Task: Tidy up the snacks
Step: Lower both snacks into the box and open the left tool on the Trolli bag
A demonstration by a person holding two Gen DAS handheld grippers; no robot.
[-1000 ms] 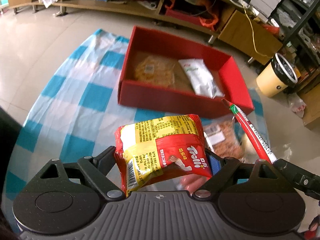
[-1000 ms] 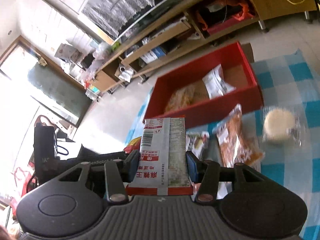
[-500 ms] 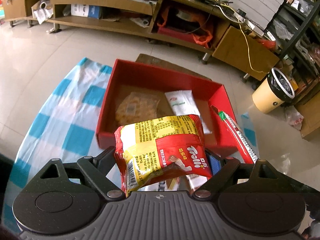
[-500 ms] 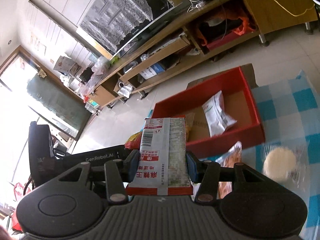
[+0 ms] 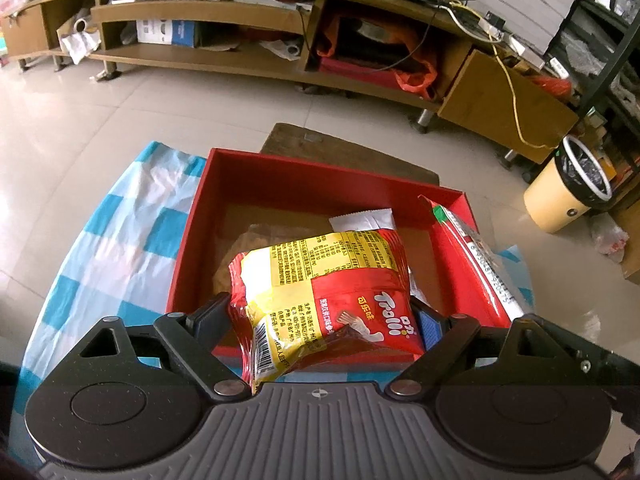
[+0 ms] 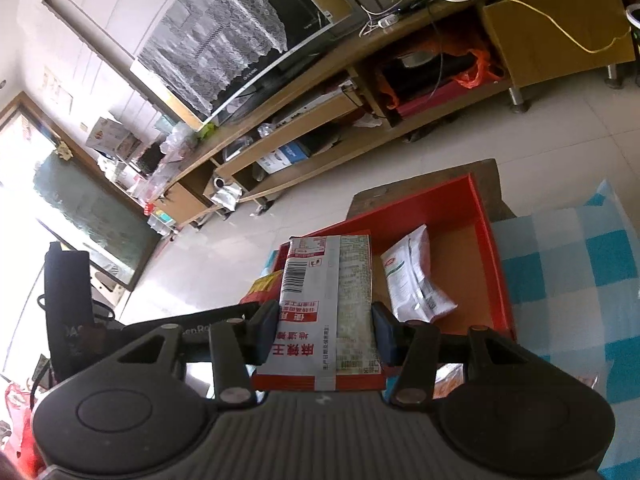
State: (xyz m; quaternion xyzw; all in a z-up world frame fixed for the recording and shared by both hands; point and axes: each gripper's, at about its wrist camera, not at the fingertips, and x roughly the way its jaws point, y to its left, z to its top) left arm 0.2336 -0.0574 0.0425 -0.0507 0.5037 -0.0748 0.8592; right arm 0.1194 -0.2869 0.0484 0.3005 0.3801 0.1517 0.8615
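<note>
My left gripper [image 5: 320,312] is shut on a red and yellow Trolli snack bag [image 5: 324,300] and holds it over the near part of the open red box [image 5: 280,168]. My right gripper [image 6: 326,324] is shut on a flat red and white snack packet [image 6: 328,308], held above the box's near left side [image 6: 496,264]; that packet shows edge-on in the left wrist view [image 5: 476,256]. Inside the box lie a white packet [image 6: 416,280] and an orange-brown snack bag [image 5: 248,244], partly hidden.
The box sits on a blue and white checked cloth [image 5: 120,240] on a tiled floor. A long wooden TV shelf [image 5: 260,24] runs behind. A yellow bin [image 5: 568,192] stands at the right. An orange snack pack [image 6: 452,380] lies on the cloth behind my right gripper.
Both grippers have moved forward to the red box with their packets held. The box now fills the area just under both; loose snacks on the cloth have dropped out of view.
</note>
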